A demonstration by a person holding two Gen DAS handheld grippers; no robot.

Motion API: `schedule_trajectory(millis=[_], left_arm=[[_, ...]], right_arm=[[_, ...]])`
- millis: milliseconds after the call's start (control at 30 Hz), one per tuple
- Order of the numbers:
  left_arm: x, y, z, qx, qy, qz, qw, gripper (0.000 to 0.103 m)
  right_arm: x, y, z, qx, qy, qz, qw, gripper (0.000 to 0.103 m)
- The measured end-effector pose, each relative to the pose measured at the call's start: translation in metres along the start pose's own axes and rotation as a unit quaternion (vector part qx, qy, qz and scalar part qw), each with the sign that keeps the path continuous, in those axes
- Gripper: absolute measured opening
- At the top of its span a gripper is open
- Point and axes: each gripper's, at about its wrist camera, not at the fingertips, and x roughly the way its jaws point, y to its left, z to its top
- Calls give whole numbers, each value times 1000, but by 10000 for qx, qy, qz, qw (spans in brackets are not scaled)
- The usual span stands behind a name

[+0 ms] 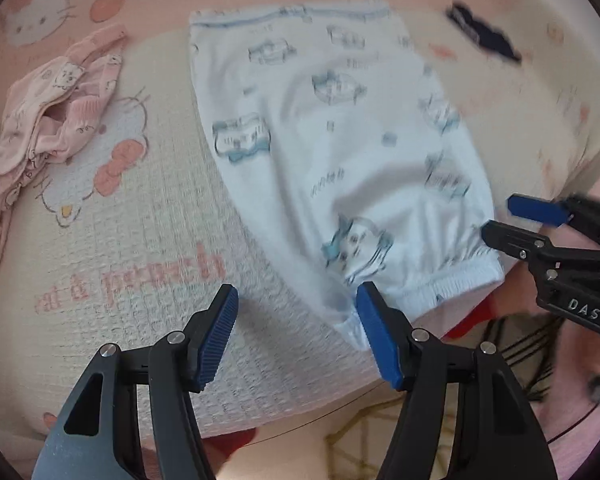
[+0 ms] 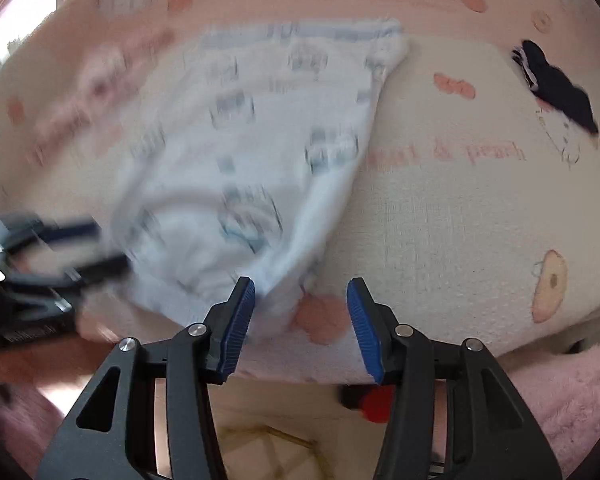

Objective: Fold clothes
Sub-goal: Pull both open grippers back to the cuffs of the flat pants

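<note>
Grippers, left [image 1: 296,332] and right [image 2: 300,326], hang with jaws apart, gripping nothing, at the white garment's [image 1: 340,152] elastic hem; a 1-layer pinch risks skewing the fold.

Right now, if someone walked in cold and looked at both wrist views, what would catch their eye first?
The pale blue printed garment spread across the middle of the cartoon-cat bed cover, its gathered hem at the near edge. Both tools hover open at that hem: the left tool by its left corner, the right tool by its right corner, neither gripping cloth. A crumpled pink garment lies off to the left, and a small dark item sits far right.
</note>
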Motion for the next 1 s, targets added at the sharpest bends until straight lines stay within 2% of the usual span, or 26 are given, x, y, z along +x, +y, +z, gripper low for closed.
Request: schedule_trajectory(millis=[133,267,367,467,533,600,700,767,833,900,1000], left_arm=[[-12,7,-3,41,-90,460,9989,65],[-12,10,2,-113,-194,206,9995,65],[-9,6,7,-106,-202,158,9996,65],[-3,2,13,-65,-173,190,9996,65],[4,1,20,-170,-226,114,9995,65],[1,3,25,-282,-380,-22,9989,65],[-2,0,34,-338,-564,-181,9977,65],[3,-3,34,-268,-459,-111,9985,65],[11,-6,31,-147,-276,35,9995,65],[9,-5,18,-50,-64,128,9999,65],[17,-8,17,29,87,223,9997,65]], right_arm=[[-5,-11,-6,131,124,-45,9998,49],[-16,-19,-8,293,-175,116,9993,49],[-16,-15,-4,231,-279,231,9991,49],[0,-4,-2,-81,48,-42,9999,49],[7,-5,-2,-72,163,-170,9997,49],[1,-10,1,100,55,-48,9999,49],[-14,-15,8,273,-372,109,9989,49],[-18,-13,11,284,-553,234,9978,49],[-13,-8,13,235,-494,320,9980,49],[-2,-1,9,110,-256,193,9994,49],[7,3,3,-47,41,11,10000,49]])
